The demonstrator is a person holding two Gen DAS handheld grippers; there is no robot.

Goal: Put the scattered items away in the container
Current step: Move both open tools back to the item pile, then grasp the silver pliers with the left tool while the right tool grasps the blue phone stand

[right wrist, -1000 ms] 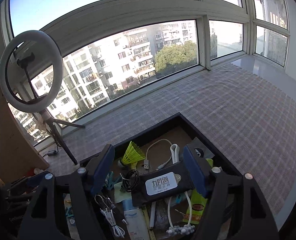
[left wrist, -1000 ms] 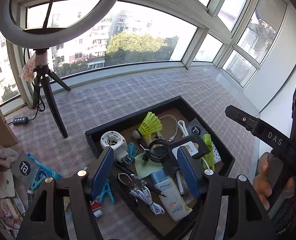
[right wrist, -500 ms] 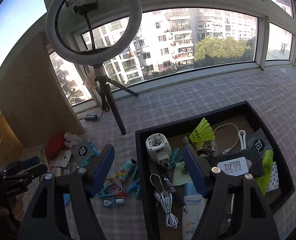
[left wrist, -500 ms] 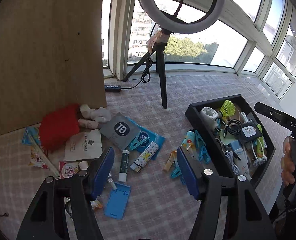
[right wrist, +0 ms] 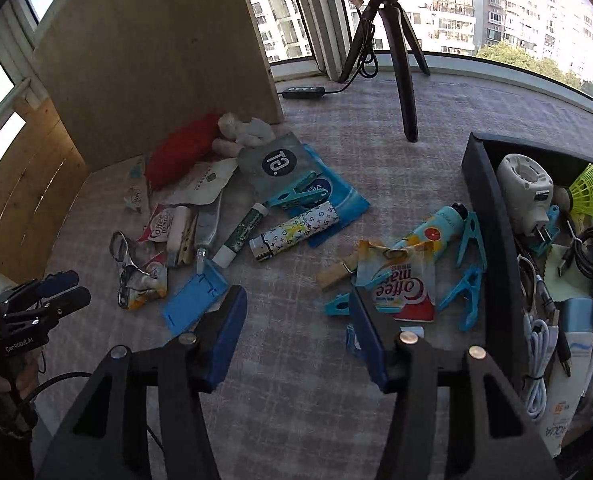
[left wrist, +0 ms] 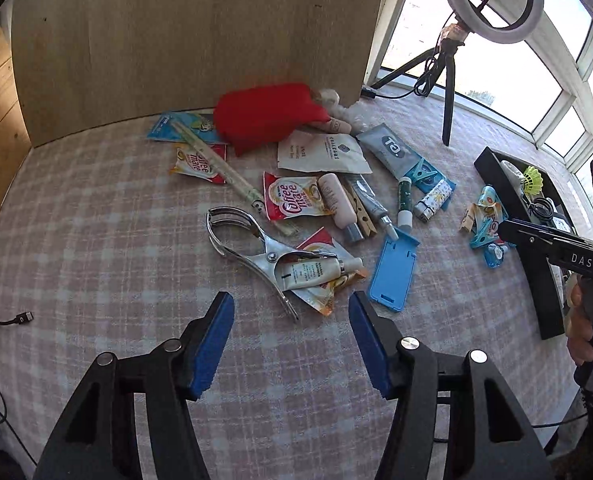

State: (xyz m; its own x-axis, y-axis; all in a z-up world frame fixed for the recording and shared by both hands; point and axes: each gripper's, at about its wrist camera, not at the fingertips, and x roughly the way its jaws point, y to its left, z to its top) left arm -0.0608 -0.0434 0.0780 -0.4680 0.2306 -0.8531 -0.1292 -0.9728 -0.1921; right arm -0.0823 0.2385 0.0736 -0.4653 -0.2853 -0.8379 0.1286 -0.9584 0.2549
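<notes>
My left gripper is open and empty, hovering just short of a metal clamp that lies on a small tube and sachet. A blue phone stand lies to its right. My right gripper is open and empty above the cloth, between the blue phone stand and a Coffee Mate sachet with blue clips. The black container at the right holds a shuttlecock, a plug, cables and a tube. It also shows in the left wrist view.
Scattered on the checked cloth: a red pouch, sachets, wooden pegs, a lip balm, a patterned lighter. A wooden board stands behind. A ring-light tripod stands at the back. A cable lies at the left.
Both grippers have swung left from over the container to the scattered pile. Both stay open and empty.
</notes>
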